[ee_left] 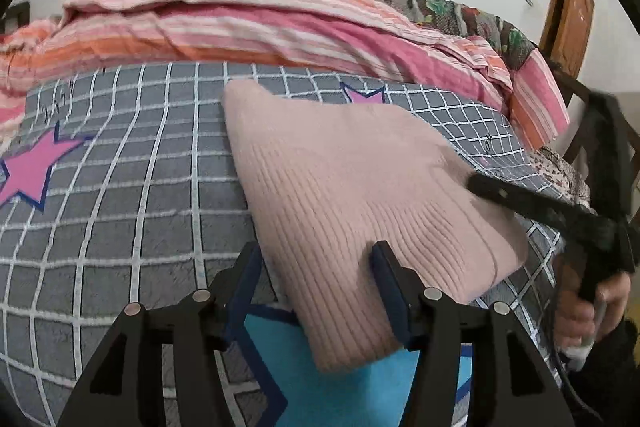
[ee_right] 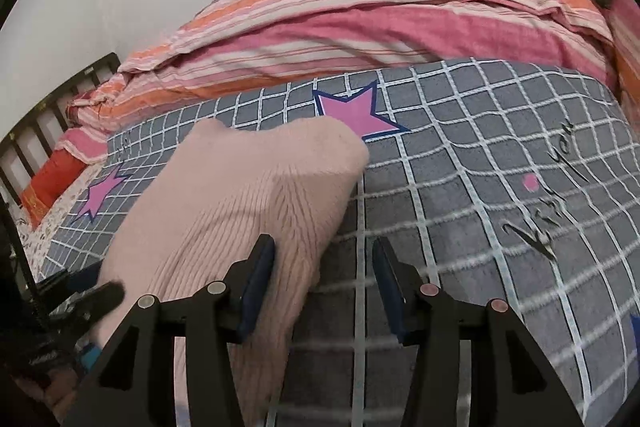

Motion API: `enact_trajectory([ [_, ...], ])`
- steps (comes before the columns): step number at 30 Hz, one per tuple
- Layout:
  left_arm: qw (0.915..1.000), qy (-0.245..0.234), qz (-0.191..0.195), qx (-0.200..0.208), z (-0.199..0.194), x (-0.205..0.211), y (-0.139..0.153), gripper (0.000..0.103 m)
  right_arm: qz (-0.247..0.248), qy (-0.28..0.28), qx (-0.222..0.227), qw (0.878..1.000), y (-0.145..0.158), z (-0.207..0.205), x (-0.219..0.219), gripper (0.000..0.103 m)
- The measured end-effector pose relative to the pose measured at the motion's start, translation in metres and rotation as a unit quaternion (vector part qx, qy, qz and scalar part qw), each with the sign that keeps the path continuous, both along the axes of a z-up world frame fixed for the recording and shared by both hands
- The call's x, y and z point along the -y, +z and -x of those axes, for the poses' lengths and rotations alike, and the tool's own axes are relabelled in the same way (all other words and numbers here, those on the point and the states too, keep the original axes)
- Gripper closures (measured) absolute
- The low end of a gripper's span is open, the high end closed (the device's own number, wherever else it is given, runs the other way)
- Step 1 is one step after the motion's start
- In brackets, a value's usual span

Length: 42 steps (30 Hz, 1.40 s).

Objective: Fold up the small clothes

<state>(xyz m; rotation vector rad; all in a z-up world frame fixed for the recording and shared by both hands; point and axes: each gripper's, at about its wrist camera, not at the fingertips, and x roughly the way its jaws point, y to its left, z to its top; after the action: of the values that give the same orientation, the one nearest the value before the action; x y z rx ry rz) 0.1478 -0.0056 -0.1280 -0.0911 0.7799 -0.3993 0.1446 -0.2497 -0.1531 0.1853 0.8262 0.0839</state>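
The pink knit (ee_left: 352, 195) lies on the bed, on the grey checked cover (ee_left: 120, 195) with the pink stars, and it already looks folded down into a compact, roughly rectangular bundle, ribbed hem edge toward the near right in the left wrist view. So the fold on this piece is probably mostly done, and what's left looks like tidying at most: squaring corners, flattening, maybe one more fold if it's meant to go smaller, plus whatever other small clothes are waiting, none of which show up here. The left gripper (ee_left: 316, 291) sits over the near corner of the knit with its fingers apart; the corner lies in the gap between them, but the pads don't look like they're pressing on it, so it reads as loose rather than pinched. The right gripper (ee_right: 324, 287) hangs by the knit's right edge, fingers also apart, the left finger (ee_right: 258, 283) right up against the fabric or just over it (can't tell if it touches), the other one over bare cover. Nothing is clamped in either. In the left wrist view the right gripper shows up as a dark blurry shape over the far right side of the knit, with a hand (ee_left: 588, 311) on its grip. Behind everything there's a bunched striped pink and orange quilt (ee_left: 240, 15), not part of the job as far as anyone can judge.
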Motion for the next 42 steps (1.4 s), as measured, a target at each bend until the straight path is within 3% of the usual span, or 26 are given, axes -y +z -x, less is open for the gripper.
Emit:
enact_trajectory([
  [2,0.9997,0.007,0.017,-0.016,0.003,-0.006,-0.002,0.047,0.005,-0.003,-0.007,1.0,0.001,0.016,-0.002,0.054],
  [7,0.9993,0.026,0.01,-0.027,0.02,-0.011,0.008,0.048,0.018,-0.008,-0.03,0.999,0.005,0.05,-0.003,0.054],
  [13,0.9984,0.052,-0.007,-0.021,0.054,-0.009,0.05,0.048,0.033,-0.03,-0.027,0.999,0.049,0.084,-0.001,0.052],
  [17,0.9972,0.071,-0.023,0.005,0.081,-0.001,0.087,0.045,0.045,-0.047,-0.008,0.998,0.085,0.11,-0.002,0.034],
  [21,0.9966,0.071,-0.038,0.019,0.109,0.009,0.12,0.034,0.062,-0.054,0.0,0.997,0.112,0.129,-0.005,0.032],
  [25,0.9946,0.085,-0.05,0.034,0.133,0.011,0.14,0.028,0.064,-0.066,0.016,0.996,0.136,0.151,-0.003,0.01],
  [29,0.9923,0.097,-0.061,0.045,0.15,0.012,0.151,0.026,0.094,-0.066,0.033,0.993,0.15,0.169,-0.01,0.001],
  [33,0.9923,0.096,-0.058,0.051,0.161,0.012,0.156,0.026,0.109,-0.058,0.037,0.992,0.156,0.18,-0.019,0.001],
  [42,0.9903,0.103,-0.075,0.055,0.164,0.013,0.159,0.026,0.094,-0.062,0.036,0.993,0.156,0.185,-0.018,0.001],
])
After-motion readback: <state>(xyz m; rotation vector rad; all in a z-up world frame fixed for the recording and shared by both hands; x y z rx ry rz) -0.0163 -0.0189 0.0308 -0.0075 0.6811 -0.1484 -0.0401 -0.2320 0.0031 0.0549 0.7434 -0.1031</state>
